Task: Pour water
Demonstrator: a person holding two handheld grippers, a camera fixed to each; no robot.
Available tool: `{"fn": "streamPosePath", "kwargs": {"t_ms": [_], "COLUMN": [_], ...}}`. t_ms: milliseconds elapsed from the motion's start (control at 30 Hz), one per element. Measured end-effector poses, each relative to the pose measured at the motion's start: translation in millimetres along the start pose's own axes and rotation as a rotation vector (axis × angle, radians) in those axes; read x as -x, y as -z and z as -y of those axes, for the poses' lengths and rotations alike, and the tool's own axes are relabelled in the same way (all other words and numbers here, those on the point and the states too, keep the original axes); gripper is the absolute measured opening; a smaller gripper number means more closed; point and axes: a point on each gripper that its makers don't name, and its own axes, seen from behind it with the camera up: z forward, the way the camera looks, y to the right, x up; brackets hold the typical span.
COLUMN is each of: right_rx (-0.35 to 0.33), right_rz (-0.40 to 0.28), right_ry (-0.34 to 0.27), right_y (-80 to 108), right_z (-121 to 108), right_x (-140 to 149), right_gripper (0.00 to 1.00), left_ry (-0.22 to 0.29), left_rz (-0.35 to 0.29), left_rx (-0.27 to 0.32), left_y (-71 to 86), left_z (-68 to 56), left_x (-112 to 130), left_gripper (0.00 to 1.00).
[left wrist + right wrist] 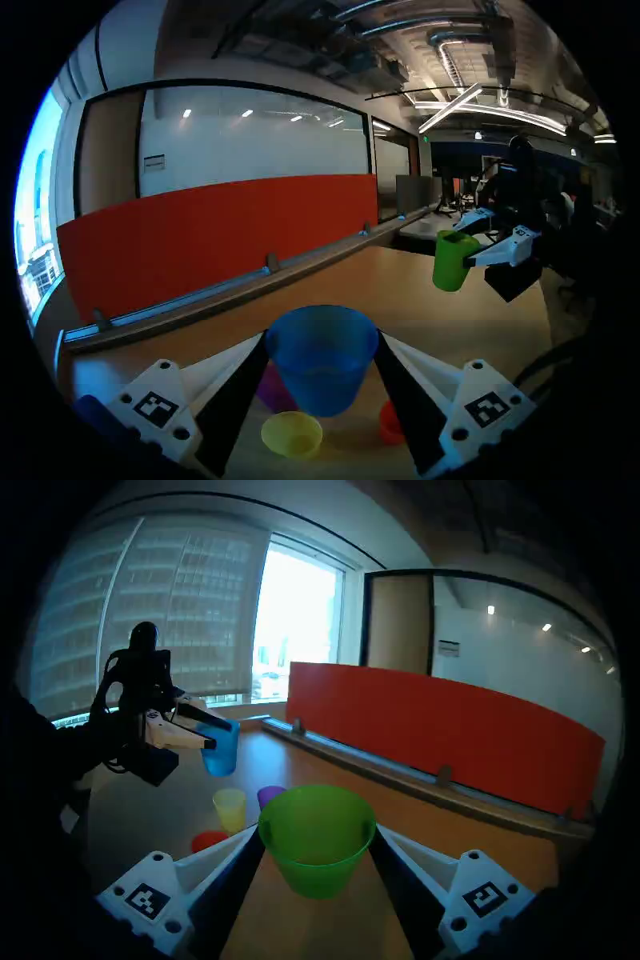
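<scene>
Blue cup (322,368) sits closest, clamped between both fingers of your left claw (321,354) and held upright above the bench (448,320). Just below it on the bench stand a yellow cup (292,434), a purple cup (272,390) and a red cup (390,422). Far to the right, your right claw (317,836) grips a green cup (452,260), also upright and lifted. Both cups look like light, thin, smooth plastic, likely to flex or slip. Grip them mid-wall, firmly but gently, and tilt slowly. Whether either holds water is hard to tell.
</scene>
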Motion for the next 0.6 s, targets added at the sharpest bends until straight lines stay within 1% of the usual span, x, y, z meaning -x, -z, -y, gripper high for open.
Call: {"fn": "streamPosePath", "kwargs": {"t_ms": [167, 267, 400, 500, 600], "right_rx": [0.000, -0.002, -0.007, -0.005, -0.005], "right_rz": [-0.002, -0.008, -0.017, -0.025, -0.038], "right_ry": [0.002, 0.003, 0.007, 0.009, 0.008], "right_y": [0.8, 0.5, -0.4, -1.1, -2.4], "right_z": [1, 2, 5, 5, 5], "right_x": [-2, -5, -8, -11, -14], "right_gripper": [0.92, 0.92, 0.92, 0.92, 0.92], "left_ry": [0.016, 0.033, 0.051, 0.055, 0.051], "left_rz": [-0.063, -0.084, -0.095, -0.092, -0.090], "left_rx": [-0.006, -0.011, -0.017, -0.025, -0.025], "left_y": [7.6, 10.9, 14.7, 16.6, 17.5], "left_z": [-0.2, 1.8, 5.1, 8.4, 8.6], "left_x": [-17, -23, -28, -28, -26], "left_gripper": [0.89, 0.89, 0.89, 0.89, 0.89]}}
